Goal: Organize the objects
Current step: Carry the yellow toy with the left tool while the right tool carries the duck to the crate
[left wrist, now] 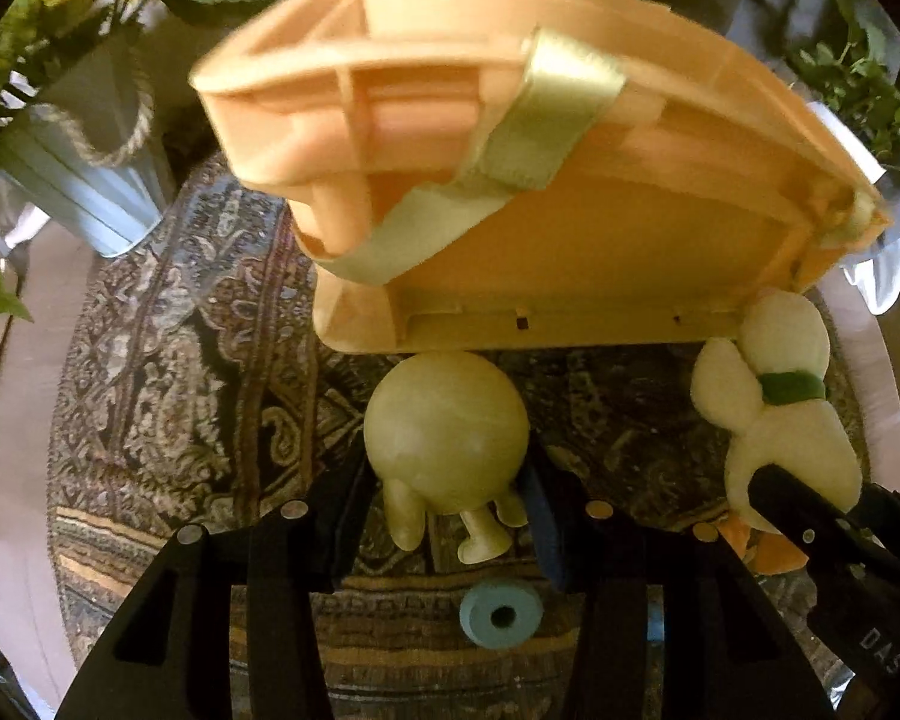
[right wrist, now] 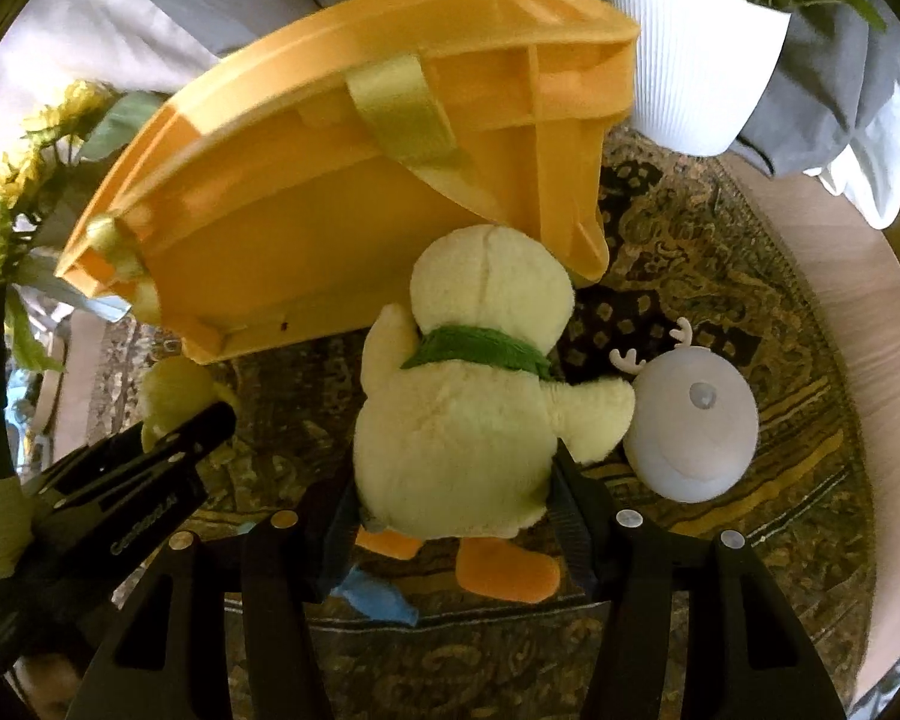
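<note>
The left gripper (left wrist: 450,498) is clamping its two black fingers on a pale yellow-green, round-headed plastic figure with short legs (left wrist: 447,426), holding it by the sides of its big head; the figure's feet are pointing back toward the camera. The right gripper (right wrist: 453,480) is squeezing the soft body of a cream plush duck with a green scarf and orange feet (right wrist: 456,408), with one black finger on each flank.

Both toys are sitting just in front of an orange plastic storage box with inner dividers and a satin ribbon strap (left wrist: 510,180), which is standing tipped so that its open side is facing the cameras, near the middle of a round patterned brown mat (left wrist: 168,372) covering a round wooden table (right wrist: 858,276). The figure is close to the box's lower rim, the duck at its right-hand end.

A white rounded reindeer-shaped lamp with small antlers (right wrist: 690,420) is touching the duck's wing, toward the right edge of the mat. A small blue ring-shaped piece (left wrist: 501,615) is lying on the mat below the figure's feet. A ribbed white plant pot (right wrist: 696,48) is standing at the far edge of the table, and a pale blue metal bucket with a rope handle and yellow flowers (left wrist: 78,180) at the far left.
</note>
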`<state>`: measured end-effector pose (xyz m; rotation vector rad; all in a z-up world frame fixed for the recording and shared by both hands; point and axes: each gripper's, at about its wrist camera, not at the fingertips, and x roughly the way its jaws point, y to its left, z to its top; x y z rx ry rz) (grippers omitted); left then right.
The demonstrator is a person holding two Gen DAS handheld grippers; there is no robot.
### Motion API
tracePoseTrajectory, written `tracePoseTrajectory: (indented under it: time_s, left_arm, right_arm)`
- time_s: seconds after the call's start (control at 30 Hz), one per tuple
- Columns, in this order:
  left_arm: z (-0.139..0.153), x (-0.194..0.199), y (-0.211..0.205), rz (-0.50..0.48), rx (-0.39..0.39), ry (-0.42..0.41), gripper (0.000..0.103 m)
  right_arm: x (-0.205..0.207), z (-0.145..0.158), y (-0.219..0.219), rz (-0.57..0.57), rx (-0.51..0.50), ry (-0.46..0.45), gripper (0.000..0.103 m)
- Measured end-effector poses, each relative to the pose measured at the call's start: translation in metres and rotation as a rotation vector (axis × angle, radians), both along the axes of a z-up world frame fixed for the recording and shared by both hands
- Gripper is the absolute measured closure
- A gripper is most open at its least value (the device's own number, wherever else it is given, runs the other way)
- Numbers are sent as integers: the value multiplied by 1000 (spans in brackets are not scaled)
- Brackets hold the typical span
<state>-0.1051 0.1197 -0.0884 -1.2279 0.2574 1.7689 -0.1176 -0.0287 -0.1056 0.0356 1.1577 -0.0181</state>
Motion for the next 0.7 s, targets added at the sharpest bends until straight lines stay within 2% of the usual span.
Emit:
tracePoseTrajectory:
  time_s: [0.2,0.3,0.7]
  left_arm:
    - [18,9,-22,21,43,16,57]
    - [30,9,-20,31,67,28,57]
    - [80,19,-34,65,162,86,57]
  right_arm:
    - [-15,22,6,19,5,-46,46]
    - [-31,33,12,30,8,-78,46]
    - [-45,73,17,71,40,-192,46]
